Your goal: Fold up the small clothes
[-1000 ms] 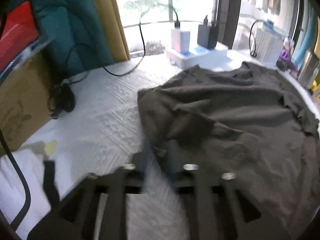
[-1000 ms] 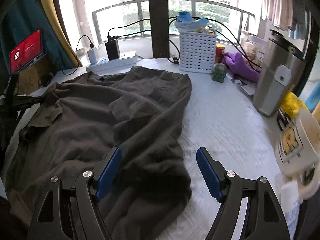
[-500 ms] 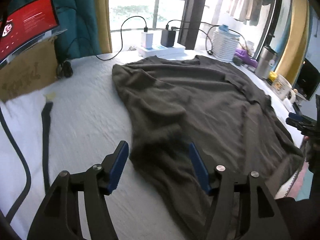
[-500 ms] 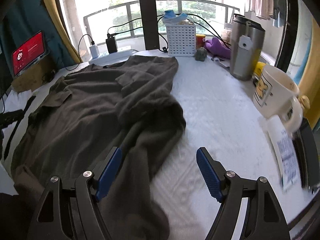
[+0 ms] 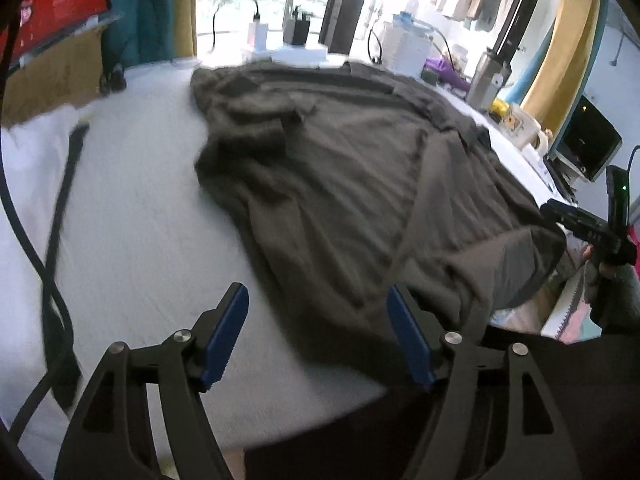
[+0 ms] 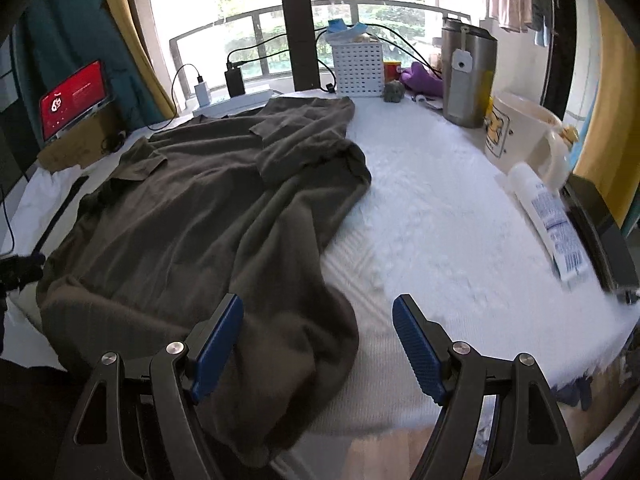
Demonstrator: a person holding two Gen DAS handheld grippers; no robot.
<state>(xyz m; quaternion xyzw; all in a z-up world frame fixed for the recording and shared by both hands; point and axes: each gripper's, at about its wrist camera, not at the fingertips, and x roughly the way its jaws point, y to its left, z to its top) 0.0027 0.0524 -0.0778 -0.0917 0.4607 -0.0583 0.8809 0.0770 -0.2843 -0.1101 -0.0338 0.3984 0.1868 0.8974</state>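
Note:
A dark grey-brown shirt [image 5: 340, 180] lies spread and wrinkled on the white table cover [image 5: 132, 240], its near hem hanging over the front edge. My left gripper [image 5: 318, 336] hovers over the hem's left end. Its jaws are opening, and cloth lies below the gap without touching the blue pads [image 5: 226, 336]. In the right wrist view the shirt [image 6: 200, 220] fills the left half. My right gripper [image 6: 318, 344] stands open above the shirt's near right corner, pressing on nothing. The right gripper [image 5: 576, 220] also shows at the far right of the left wrist view.
A black strap and cable [image 5: 60, 200] lie left of the shirt, near a cardboard box with a red screen [image 6: 74, 100]. At the back stand a power strip with chargers [image 6: 236, 92] and a white basket [image 6: 358, 68]. A steel flask [image 6: 466, 80], mug [image 6: 516, 132] and tube [image 6: 548, 220] line the right edge.
The left gripper has drawn back from the shirt's far left part to the near hem, and its jaws have spread wider. The right gripper has also pulled back toward the table's front edge.

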